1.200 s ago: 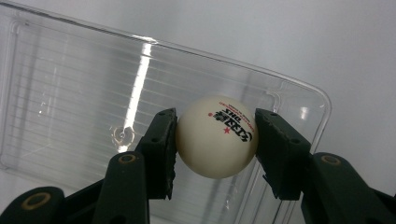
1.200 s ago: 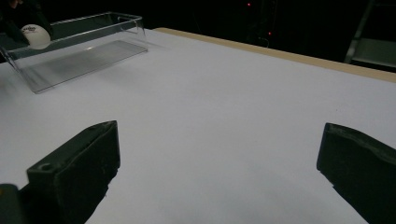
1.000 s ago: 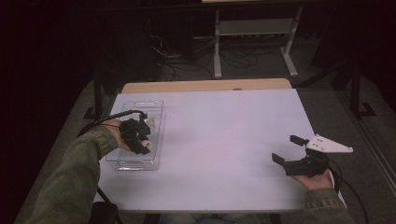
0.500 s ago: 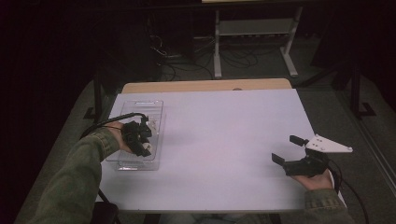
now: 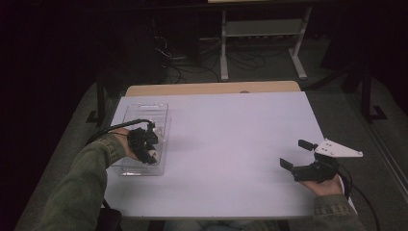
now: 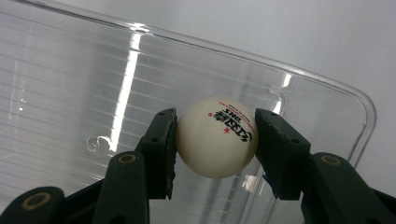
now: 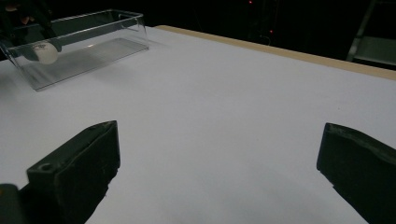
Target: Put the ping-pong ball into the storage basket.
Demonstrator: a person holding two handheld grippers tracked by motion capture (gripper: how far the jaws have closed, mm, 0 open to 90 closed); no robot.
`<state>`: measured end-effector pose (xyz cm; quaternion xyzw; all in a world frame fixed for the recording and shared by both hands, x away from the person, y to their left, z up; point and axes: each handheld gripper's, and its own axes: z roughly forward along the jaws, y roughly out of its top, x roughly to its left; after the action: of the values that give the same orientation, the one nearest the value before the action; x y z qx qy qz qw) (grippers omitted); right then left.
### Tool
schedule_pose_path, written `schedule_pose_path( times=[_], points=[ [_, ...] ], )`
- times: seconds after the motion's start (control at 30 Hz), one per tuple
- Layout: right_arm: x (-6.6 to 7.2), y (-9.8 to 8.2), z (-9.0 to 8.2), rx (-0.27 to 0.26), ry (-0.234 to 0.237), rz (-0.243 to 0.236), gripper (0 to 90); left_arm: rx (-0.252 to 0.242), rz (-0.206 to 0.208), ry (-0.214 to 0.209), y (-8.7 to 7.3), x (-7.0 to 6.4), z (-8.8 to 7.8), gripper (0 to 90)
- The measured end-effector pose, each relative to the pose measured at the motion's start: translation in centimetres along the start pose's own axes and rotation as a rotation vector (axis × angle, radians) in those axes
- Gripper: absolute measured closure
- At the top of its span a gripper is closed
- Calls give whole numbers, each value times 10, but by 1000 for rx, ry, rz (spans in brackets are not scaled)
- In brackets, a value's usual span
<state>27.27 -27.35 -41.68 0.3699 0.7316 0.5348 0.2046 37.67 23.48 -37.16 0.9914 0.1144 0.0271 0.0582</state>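
The white printed table-tennis ball (image 6: 216, 136) is clamped between the jaws of the left gripper (image 5: 148, 153), inside the clear rectangular plastic tray (image 5: 142, 111) at the left of the high view. The right gripper (image 5: 299, 156) is seen spread wide, grasping nothing, above the white surface (image 5: 226, 139) at lower right.

Clear plastic bin (image 5: 144, 111) on bench (image 5: 226, 144), near left edge. Left gripper (image 5: 149, 155) inside bin's near end, table-tennis ball (image 6: 216, 136) between its jaws, above bin floor. Right gripper (image 5: 300, 154) at bench's near right corner, well apart from bin. Shelf stand (image 5: 262, 29) on floor behind bench.
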Motion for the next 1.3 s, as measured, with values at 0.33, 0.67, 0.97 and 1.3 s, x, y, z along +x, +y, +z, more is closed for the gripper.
schedule_pose_path(
  times=[0.33,0.67,0.97,1.3],
  points=[
    [0,0,0,1,1,-1,0,10,2,-10,1,0,5,505],
    [0,0,0,2,1,-1,0,24,10,-22,6,1,10,505],
    [0,0,0,0,-1,1,0,33,13,-26,6,1,11,461],
    [0,0,0,0,-1,1,0,-5,-31,35,4,2,2,285]
  ],
)
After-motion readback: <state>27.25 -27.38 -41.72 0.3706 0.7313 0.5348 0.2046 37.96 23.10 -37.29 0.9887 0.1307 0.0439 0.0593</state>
